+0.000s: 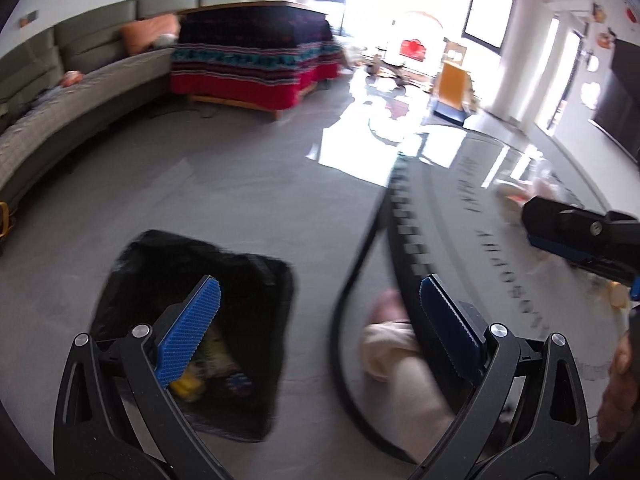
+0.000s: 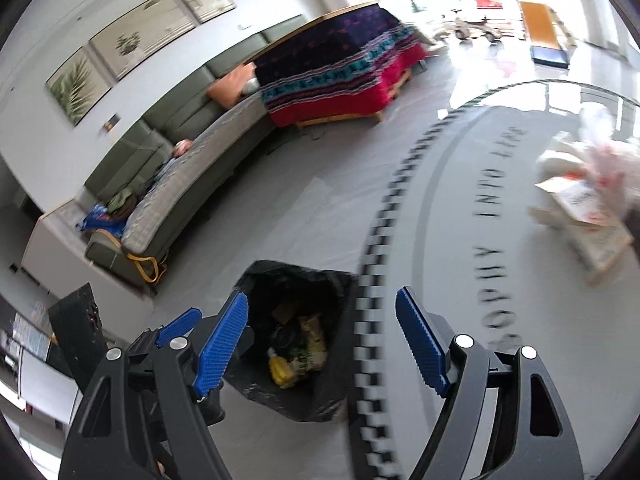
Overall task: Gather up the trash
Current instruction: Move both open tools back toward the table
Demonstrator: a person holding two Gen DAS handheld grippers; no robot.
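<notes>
Both your grippers are spread wide and empty. The trash pile sits on the round table at right of the right wrist view; your right gripper is nearer it. The trash bag lies on the floor, lower centre.

Black trash bag open on the grey floor, yellow and green wrappers inside
</notes>
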